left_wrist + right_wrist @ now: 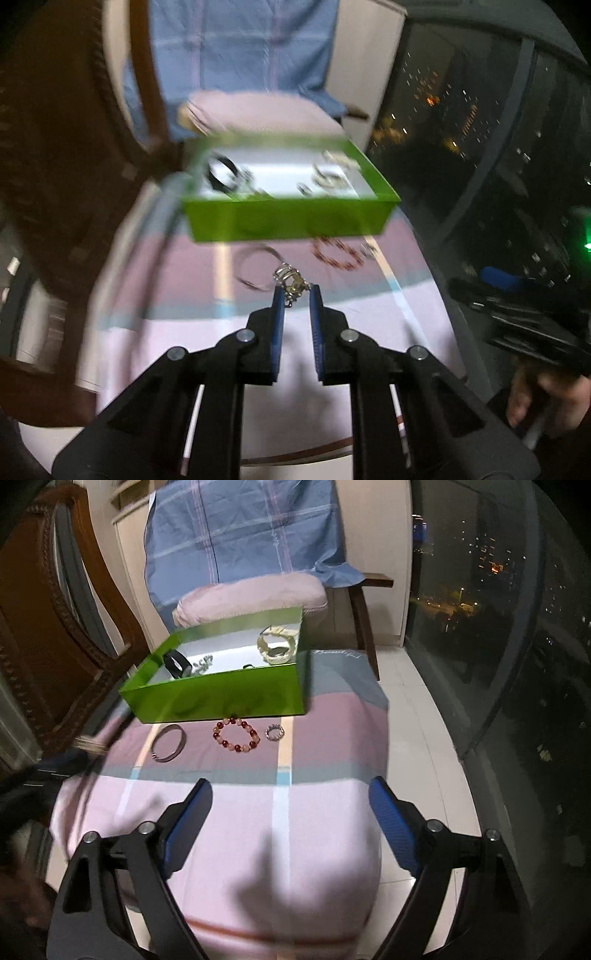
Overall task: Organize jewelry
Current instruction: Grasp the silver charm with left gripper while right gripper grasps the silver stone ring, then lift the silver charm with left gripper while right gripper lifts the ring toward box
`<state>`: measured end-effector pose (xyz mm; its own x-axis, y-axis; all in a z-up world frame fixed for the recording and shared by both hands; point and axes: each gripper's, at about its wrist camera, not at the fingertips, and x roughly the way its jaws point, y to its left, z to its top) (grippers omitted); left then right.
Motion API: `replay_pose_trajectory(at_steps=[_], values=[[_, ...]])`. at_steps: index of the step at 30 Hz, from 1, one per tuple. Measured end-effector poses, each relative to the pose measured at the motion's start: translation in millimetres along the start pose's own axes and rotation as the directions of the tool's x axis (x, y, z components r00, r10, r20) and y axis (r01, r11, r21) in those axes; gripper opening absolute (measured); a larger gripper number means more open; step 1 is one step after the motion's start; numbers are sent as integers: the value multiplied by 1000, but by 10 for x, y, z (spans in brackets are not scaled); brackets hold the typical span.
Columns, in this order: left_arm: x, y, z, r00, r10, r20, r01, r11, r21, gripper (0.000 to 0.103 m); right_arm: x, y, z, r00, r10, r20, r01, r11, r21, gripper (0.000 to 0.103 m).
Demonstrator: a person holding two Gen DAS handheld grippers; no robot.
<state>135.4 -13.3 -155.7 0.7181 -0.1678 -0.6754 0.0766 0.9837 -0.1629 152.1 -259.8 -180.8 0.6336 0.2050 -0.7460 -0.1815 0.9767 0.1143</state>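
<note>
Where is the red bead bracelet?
In the right wrist view, the red bead bracelet lies on the cloth before the green box, between the metal bangle and small ring.

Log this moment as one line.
left hand-held gripper: shut on ring, raised | right hand-held gripper: open, idle | box: open | on cloth: bangle, bead bracelet

High-rise home: carved wood chair [44, 602], cloth-covered table [258, 812], night-city window [480, 590].

Both wrist views face forward, sharing green box [291, 218], left nearer
</note>
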Motion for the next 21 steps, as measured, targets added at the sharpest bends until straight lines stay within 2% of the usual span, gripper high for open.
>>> replay_pose_trajectory(at_steps=[2, 3, 6, 8, 10, 14, 16, 20, 21], values=[[-170, 154, 56, 998, 31, 50, -31, 999, -12, 14, 193, 83, 101, 1000, -23, -6, 22, 999, -35, 71], [-226, 219, 73, 997, 38, 67, -37, 999, -23, 14, 307, 113, 146, 999, -41, -17, 40, 998, -53, 62], [-258, 353, 107, 997, 19, 77, -14, 998, -63, 14, 694, 154, 246, 994, -83, -74, 76, 992, -99, 47], [-231, 383, 112, 997, 8, 72, -3, 998, -66, 14, 919, 169, 278, 988, -104, -114, 91, 989, -117, 43], [-194, 393, 106, 998, -2, 66, 6, 998, -67, 14, 1070, 198, 303, 986, -92, -142, 75, 990, -116, 43], [-150, 463, 96, 999, -14, 51, 19, 996, -87, 14, 1266, 254, 316, 980, -92, -175, 71, 990, -120, 41], [-160, 494, 94, 999, -17, 51, 22, 995, -92, 14, 1310, 278, 347, 983, -91, -160, 73, 991, -114, 40], [-193, 519, 67, 999, -25, 47, 30, 994, -103, 14, 1377, 283, 414, 985, -79, -157, 64, 993, -95, 22], [-202, 512, 68, 999, -24, 47, 29, 994, -103, 14, 1365, 280, 420, 984, -77, -161, 63, 994, -90, 21]])
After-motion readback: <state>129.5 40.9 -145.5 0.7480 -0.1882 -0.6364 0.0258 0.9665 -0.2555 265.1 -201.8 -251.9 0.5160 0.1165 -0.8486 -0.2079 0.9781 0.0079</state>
